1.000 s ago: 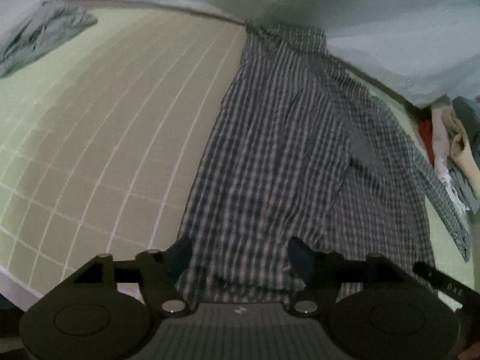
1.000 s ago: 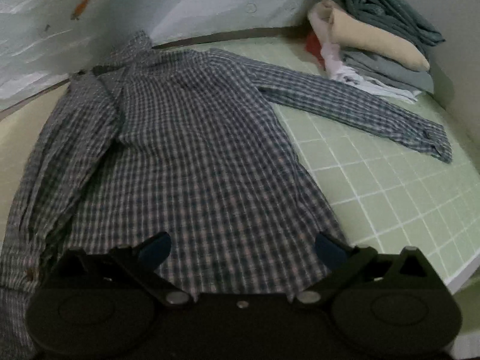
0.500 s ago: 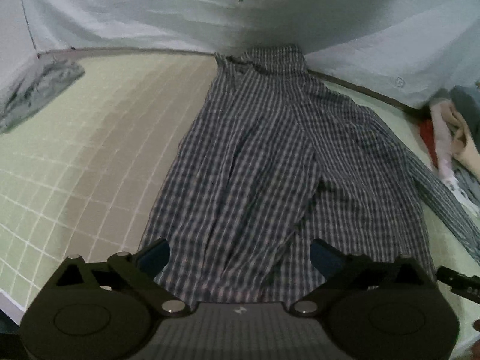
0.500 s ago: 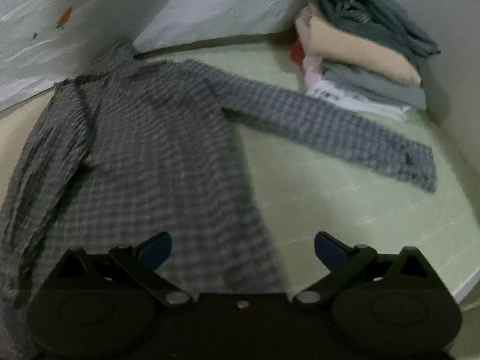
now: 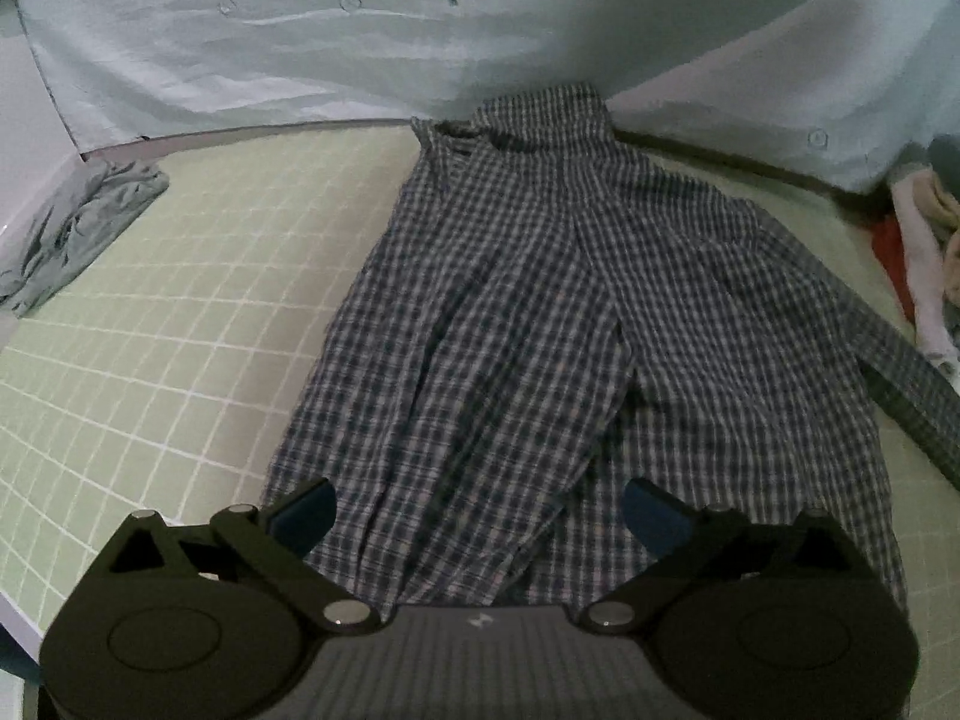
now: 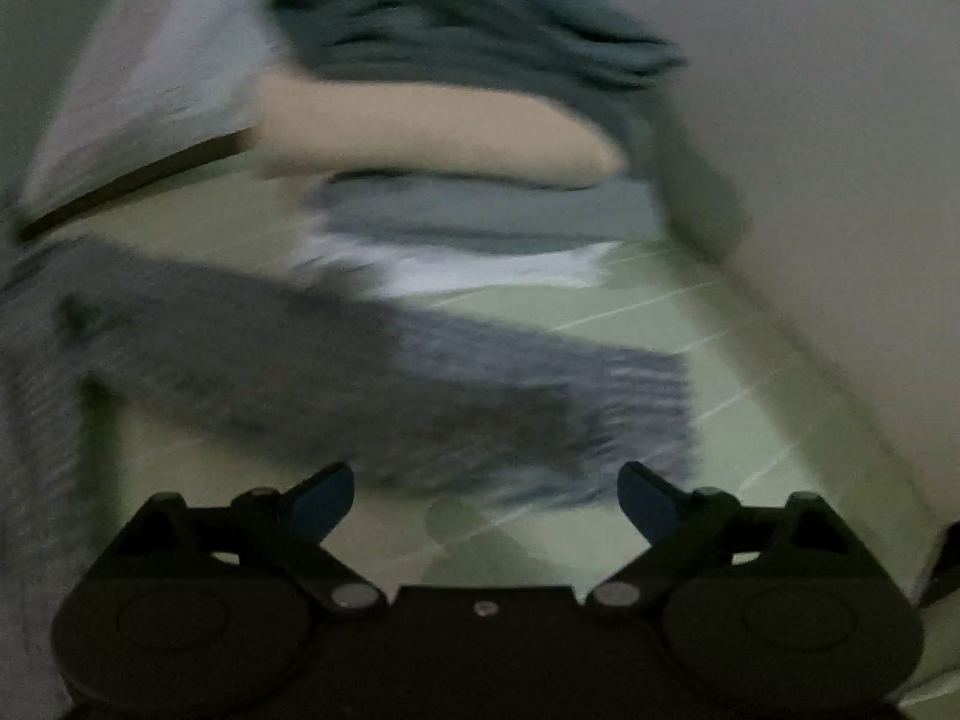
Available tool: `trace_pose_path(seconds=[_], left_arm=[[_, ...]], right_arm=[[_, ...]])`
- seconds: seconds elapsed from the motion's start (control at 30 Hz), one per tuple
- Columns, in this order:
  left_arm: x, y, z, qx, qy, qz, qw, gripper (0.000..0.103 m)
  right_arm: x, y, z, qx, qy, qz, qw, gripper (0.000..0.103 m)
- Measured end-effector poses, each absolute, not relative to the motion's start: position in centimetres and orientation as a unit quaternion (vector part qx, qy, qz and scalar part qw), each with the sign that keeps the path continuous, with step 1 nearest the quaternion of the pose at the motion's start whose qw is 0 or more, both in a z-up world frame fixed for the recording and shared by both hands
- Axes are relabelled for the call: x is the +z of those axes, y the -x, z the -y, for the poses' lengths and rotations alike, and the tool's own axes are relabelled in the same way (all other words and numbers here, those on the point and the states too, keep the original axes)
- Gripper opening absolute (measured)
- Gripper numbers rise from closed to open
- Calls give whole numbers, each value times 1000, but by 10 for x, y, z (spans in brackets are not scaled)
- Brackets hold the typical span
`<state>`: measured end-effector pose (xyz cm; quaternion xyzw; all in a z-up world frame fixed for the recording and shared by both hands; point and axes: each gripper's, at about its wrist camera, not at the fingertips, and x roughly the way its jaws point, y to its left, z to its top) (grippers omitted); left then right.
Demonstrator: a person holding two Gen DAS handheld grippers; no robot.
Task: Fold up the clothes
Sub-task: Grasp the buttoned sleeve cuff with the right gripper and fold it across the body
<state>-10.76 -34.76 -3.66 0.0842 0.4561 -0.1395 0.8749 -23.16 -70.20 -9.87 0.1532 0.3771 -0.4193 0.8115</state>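
1. Lying flat on the green grid-patterned mat, the checked shirt has its collar at the far end, touching the pale carrot-print fabric that rises behind the mat
2. The shirt's left side is folded inward over the body, forming a long lengthwise crease down the middle; the hem reaches the near edge of the left wrist view
3. One sleeve extends outward to the right across the mat, well apart from the folded side
4. The left gripper is released: its jaws stand wide apart above the shirt's hem, with nothing between them. Whether the blue fingertips touch the cloth cannot be told
5. The right gripper is likewise released, jaws spread wide and holding nothing. It points toward the outstretched sleeve, whose cuff end lies just ahead of the fingertips on the mat
6. The right wrist view is strongly motion-blurred; the check pattern on the sleeve cannot be resolved there
7. A stack of folded clothes stands beyond the sleeve, beside the plain wall: a dark teal item on top, a beige item below it, then grey and white layers. Its near edge appears just behind the sleeve; contact cannot be told
8. A crumpled grey garment lies at the far left edge of the mat, well apart from the shirt
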Motion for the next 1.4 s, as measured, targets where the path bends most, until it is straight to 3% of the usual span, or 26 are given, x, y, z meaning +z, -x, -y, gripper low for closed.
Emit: trace_pose_path(seconds=[0.27,0.43,0.47,0.57,0.6,1.03,1.4], left_arm=[[-44,103,352,-117,-110,-465,871,101],[-45,97,350,-115,-115,-469,868,101],[-44,95,349,-113,-114,-469,868,101],[-43,91,344,-117,-110,-467,869,101],[-43,89,343,-120,-109,-467,869,101],[-36,42,286,-150,-64,-460,873,101],[-42,28,248,-146,-40,-469,870,101]], right_arm=[[-118,239,754,-456,-185,-381,782,92],[-124,241,758,-449,-202,-379,784,76],[-124,240,757,-446,-200,-376,787,70],[-120,235,755,-438,-185,-381,793,28],[-117,233,754,-433,-180,-384,795,24],[-23,171,623,-304,-153,-328,881,21],[-34,97,484,-141,-167,-391,894,25]])
